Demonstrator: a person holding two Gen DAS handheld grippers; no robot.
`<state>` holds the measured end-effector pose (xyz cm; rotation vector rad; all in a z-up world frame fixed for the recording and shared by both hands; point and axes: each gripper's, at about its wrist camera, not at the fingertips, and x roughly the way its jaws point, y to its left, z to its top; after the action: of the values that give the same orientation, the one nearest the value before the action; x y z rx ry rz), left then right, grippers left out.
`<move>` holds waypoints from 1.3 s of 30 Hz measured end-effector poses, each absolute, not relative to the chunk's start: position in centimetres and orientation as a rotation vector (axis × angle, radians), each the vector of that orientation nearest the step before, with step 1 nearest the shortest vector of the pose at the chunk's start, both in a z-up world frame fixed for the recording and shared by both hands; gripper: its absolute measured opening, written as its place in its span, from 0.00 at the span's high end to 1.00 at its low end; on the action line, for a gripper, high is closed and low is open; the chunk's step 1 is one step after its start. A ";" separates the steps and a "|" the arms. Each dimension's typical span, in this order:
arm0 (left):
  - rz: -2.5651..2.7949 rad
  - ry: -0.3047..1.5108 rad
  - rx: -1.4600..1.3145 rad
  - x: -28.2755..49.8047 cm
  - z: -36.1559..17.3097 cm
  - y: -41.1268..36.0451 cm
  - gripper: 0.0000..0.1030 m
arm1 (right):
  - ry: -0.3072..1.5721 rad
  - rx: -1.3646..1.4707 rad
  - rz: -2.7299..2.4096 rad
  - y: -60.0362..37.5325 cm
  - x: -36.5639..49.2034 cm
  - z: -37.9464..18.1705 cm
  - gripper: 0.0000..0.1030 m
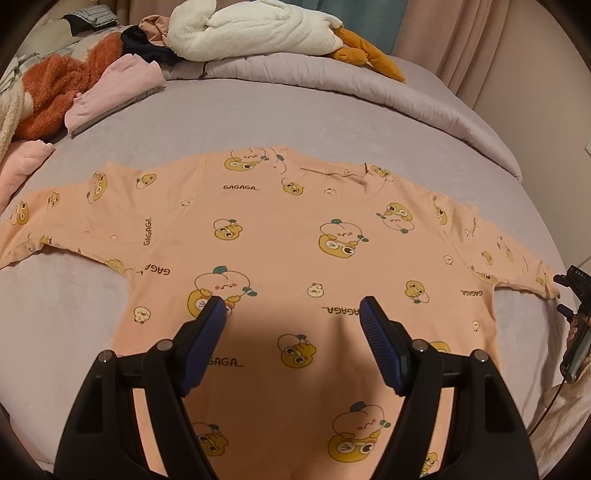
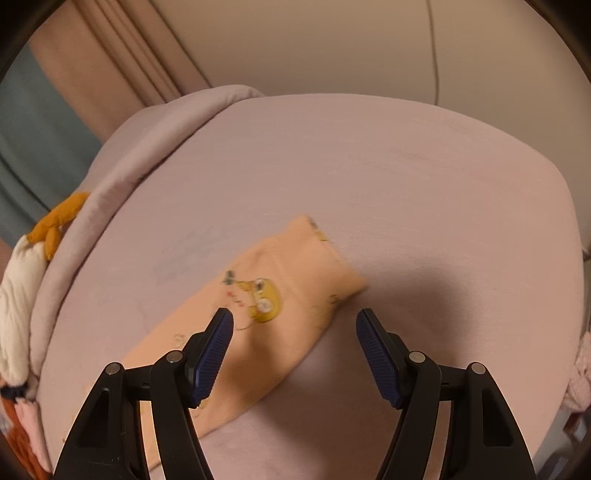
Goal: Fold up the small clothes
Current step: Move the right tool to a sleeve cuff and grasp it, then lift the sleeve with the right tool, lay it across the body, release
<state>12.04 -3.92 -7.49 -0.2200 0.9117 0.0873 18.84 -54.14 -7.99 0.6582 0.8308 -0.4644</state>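
**Both claws open above a peach top spread on the bed**

Left gripper [image 1: 291,308] hangs with its jaws spread wide and nothing between them, its blue ribbed pads [image 1: 207,339] pointing down at the body of the peach long-sleeved top [image 1: 280,229]. That top lies flat on the mauve bed cover [image 1: 258,110], neck away from the camera, both sleeves stretched out to the sides, printed with cartoon ducks and the word GAGAGA.

Right gripper [image 2: 294,317] is likewise open and empty, held over the top's right sleeve [image 2: 295,280], whose cuff end lies flat on the bed cover [image 2: 406,166]; this view is somewhat blurred.

Farther off, along the bed's far edge, sit a folded pink garment [image 1: 118,88], a rust-orange fluffy item [image 1: 55,96] and a white plush toy with orange feet [image 1: 258,29]. Curtains [image 1: 491,40] hang behind.
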 end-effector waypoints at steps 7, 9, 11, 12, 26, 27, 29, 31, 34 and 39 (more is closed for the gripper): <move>0.080 0.925 -0.231 11.9 -7.7 -3.7 0.28 | 0.808 0.705 -0.450 -55.7 18.2 -9.3 0.31; 0.079 0.925 -0.237 11.9 -7.7 -3.5 0.28 | 0.802 0.717 -0.448 -55.7 18.0 -9.6 0.31; 0.080 0.927 -0.242 11.9 -7.8 -3.6 0.28 | 0.787 0.721 -0.444 -55.7 17.7 -9.6 0.41; 0.079 0.927 -0.244 11.9 -7.8 -3.6 0.28 | 0.784 0.719 -0.433 -55.7 17.8 -9.6 0.46; 0.078 0.917 -0.256 11.7 -7.6 -3.5 0.28 | 0.579 0.630 -0.308 -53.0 17.4 -4.5 0.92; 0.078 0.915 -0.258 11.7 -7.5 -3.4 0.28 | 0.565 0.609 -0.295 -52.5 17.3 -3.9 0.92; 0.079 0.911 -0.266 11.6 -7.4 -3.3 0.28 | 0.533 0.552 -0.254 -51.0 17.1 -2.4 0.92; 0.084 0.906 -0.271 11.5 -7.3 -3.1 0.28 | 0.509 0.496 -0.205 -49.1 17.3 -1.2 0.92; 0.089 0.901 -0.274 11.2 -7.1 -3.0 0.28 | 0.495 0.412 -0.129 -45.9 17.7 0.4 0.92; 0.099 0.893 -0.290 11.0 -6.8 -2.4 0.28 | 0.499 0.309 0.028 -40.2 18.6 2.1 0.92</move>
<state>10.98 -2.41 -6.83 -0.2903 0.8935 0.0990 18.58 -40.24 2.10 0.3094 0.4987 0.0276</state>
